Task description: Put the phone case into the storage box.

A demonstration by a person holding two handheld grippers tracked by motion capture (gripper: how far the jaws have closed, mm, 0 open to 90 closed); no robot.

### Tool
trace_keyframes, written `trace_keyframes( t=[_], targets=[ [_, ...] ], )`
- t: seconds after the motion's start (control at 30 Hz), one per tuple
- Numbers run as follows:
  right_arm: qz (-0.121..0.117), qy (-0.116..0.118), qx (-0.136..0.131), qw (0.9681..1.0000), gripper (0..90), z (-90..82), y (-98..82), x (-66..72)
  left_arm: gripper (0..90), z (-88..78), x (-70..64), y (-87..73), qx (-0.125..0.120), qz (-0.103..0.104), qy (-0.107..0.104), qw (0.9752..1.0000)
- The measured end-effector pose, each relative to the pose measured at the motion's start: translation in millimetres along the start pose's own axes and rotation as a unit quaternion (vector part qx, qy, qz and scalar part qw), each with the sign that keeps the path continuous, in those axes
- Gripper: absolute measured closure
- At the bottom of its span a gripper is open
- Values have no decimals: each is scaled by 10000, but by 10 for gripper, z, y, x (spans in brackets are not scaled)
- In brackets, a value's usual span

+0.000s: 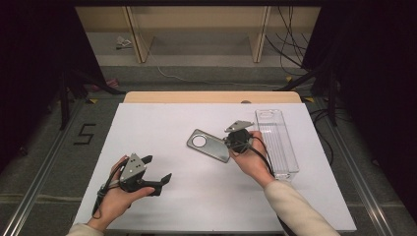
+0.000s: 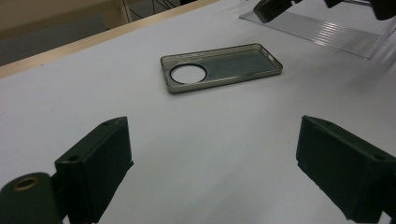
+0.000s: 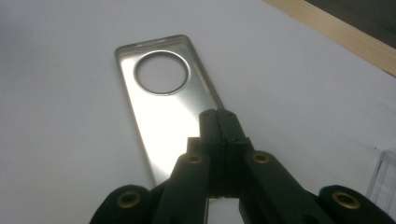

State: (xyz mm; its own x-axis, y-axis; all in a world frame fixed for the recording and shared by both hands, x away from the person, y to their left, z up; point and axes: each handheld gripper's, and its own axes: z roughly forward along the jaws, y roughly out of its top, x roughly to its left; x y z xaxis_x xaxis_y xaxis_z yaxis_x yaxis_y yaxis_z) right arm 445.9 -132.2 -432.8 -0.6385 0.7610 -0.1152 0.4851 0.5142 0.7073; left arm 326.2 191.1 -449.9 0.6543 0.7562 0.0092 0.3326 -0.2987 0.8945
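Case [image 1: 208,145], clear glossy rounded rectangle with round cutout, beneath right claw [image 3: 219,119] pressed closed; left claw [image 1: 156,169] wide apart, empty.

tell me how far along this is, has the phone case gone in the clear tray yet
Not yet. The phone case lies flat on the white table, beside the clear tray, which looks empty. In hand: the right gripper has its jaws closed over the case's near end, though whether they pinch its edge can't be told. The left gripper is open, well short of the case. Left, if the tray is the goal: lifting the case across.
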Motion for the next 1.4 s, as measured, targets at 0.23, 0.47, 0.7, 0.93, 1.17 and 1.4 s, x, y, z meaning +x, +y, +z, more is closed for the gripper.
trace_keyframes(
  t=[0.23,0.47,0.7,0.93,1.17,1.4],
  targets=[
    [-18,-381,477,9981,900,248,111,-159,102,3,-1,-1,-7,-12,-13,10000],
    [74,-492,837,9953,900,413,42,-264,102,4,1,-3,-5,-15,-15,10000],
    [200,-470,1046,9932,900,474,-14,-296,105,10,-5,-1,-9,-30,-23,10000],
    [214,-467,1175,9917,900,530,-30,-295,106,10,-3,-3,-12,-53,-38,10000],
    [207,-436,1286,9905,900,560,-38,-290,107,11,-4,-4,-13,-63,-39,10000],
    [166,-369,1389,9895,900,532,-46,-252,108,12,-3,-4,-11,-67,-42,10000]
  ],
)
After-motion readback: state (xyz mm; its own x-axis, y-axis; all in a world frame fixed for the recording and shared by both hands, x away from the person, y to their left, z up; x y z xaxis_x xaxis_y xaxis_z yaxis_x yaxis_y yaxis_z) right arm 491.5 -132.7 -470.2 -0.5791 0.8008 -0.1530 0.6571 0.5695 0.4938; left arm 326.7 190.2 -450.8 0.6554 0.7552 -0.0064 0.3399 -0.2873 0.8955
